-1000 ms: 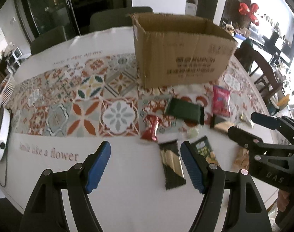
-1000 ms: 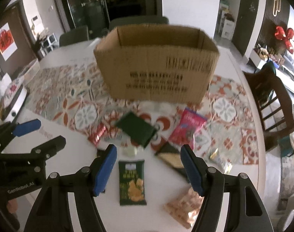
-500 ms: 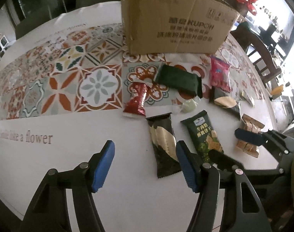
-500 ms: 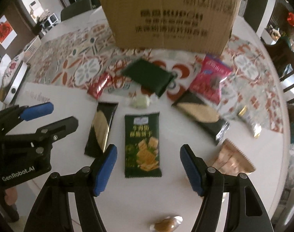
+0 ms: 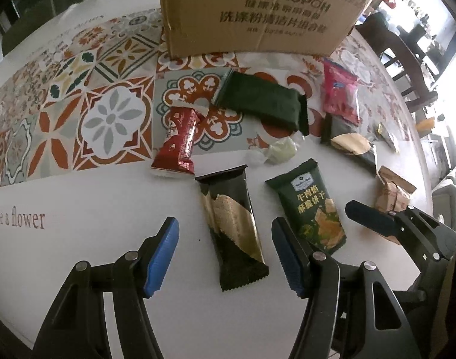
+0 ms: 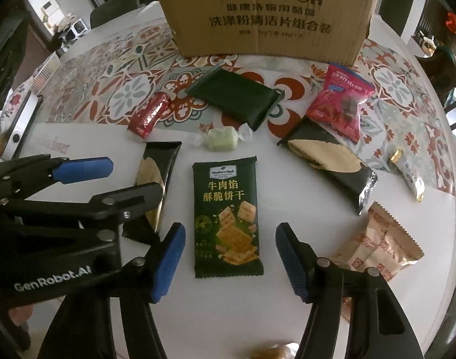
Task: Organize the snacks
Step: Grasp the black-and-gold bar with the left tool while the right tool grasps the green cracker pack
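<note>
1. While I held both tongs low over the table (image 5: 93, 269), the cardboard box (image 5: 251, 12) stood at the far side on the patterned cloth (image 5: 78, 95), its printed face toward me.
2. My left tongs (image 5: 225, 257) were spread wide and held nothing; the black-and-gold bar (image 5: 232, 227) lay on the table between their blue pads.
3. My right tongs (image 6: 230, 257) were likewise wide apart and empty, with the green cracker pack (image 6: 226, 218) lying flat between their tips.
4. Closer to the box lay the dark green packet (image 6: 236, 97), with the pink bag (image 6: 338, 101) to its right.
5. A second black-and-gold pack (image 6: 329, 161) lay just below the pink bag, touching its lower edge.
6. At the right edge of the table sat the tan biscuit bag (image 6: 377, 239).
7. A red bar (image 5: 180, 140) lay left of the dark green packet, half on the cloth.
8. The pale green candy (image 6: 223, 139) sat between the dark green packet and the cracker pack.
9. One small wrapped sweet (image 6: 407, 170) lay at the far right, its label too small to read.
</note>
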{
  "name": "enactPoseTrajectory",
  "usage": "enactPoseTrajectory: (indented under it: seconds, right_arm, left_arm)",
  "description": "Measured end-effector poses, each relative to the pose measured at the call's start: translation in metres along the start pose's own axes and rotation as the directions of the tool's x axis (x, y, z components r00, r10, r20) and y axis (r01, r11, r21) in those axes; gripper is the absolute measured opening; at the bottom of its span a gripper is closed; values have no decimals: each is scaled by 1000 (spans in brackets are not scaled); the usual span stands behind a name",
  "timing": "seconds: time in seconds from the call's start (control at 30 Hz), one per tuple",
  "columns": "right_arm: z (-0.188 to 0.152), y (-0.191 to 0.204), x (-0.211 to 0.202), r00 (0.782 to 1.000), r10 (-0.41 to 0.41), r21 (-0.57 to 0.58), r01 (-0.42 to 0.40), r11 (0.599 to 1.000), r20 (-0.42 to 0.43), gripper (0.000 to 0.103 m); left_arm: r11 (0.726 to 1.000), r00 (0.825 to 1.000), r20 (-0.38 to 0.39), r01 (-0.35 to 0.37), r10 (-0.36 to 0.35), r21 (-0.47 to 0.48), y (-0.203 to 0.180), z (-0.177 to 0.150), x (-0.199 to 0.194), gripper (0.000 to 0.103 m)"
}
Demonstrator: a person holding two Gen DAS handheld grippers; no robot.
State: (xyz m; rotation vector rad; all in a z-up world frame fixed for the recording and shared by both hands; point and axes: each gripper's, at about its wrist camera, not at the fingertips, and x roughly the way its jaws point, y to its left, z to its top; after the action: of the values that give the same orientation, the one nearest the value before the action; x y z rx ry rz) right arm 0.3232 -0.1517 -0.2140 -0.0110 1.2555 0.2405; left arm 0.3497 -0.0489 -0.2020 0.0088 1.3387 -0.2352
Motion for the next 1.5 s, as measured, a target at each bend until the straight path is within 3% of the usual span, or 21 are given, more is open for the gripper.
enactPoseTrajectory:
  seconds: [0.13,0.3,0.4,0.67,0.8,0.97,1.03,1.07,1.1,1.43,1.47,1.5]
  right_arm:
    - [2,1,6,1000,-14,2,14,1000,0,64]
    - [6,4,10,999,-34,-14,34,999,15,58]
    - [6,8,10,998,-50,-45,51,998,31,45]
    - [3,0,5,999,-19,-30,21,999,40,43]
    - [2,-3,-2,998,-12,-32,14,999,55,31]
    - [3,-4,0,999,-5,-28,7,1000,47,32]
    - [4,-6,3,1000,13,-1,-13,1000,23,44]
    - [3,-7,3,999,19,15,-20,1000,27,57]
    - [3,-7,2,999,20,16,-21,1000,32,61]
    - [7,15,17,993,-101,-100,106,989,55,61]
    - [6,18,17,992,-109,-109,116,987,68,58]
    - [5,20,17,992,-96,-114,105,988,78,48]
  left_arm:
    - [1000,1000,-25,0,0,-13,0,2,9,53]
    - [1000,1000,-16,-19,19,-10,1,3,14,49]
    - [1000,1000,-5,-24,24,2,0,2,14,33]
    - [999,1000,10,-17,17,27,2,-6,6,31]
    - [999,1000,22,-19,18,38,3,-15,0,31]
    - [1000,1000,17,-26,26,16,10,-21,-2,31]
    - [1000,999,23,-29,29,12,12,-23,-5,31]
    - [999,999,26,-35,34,12,13,-24,-6,31]
    - [999,999,28,-38,38,12,13,-24,-6,31]
    - [999,999,26,-43,43,-13,28,-37,-9,31]
    - [999,999,28,-42,42,-10,29,-40,-10,31]
    - [999,999,30,-42,43,-7,29,-40,-10,31]
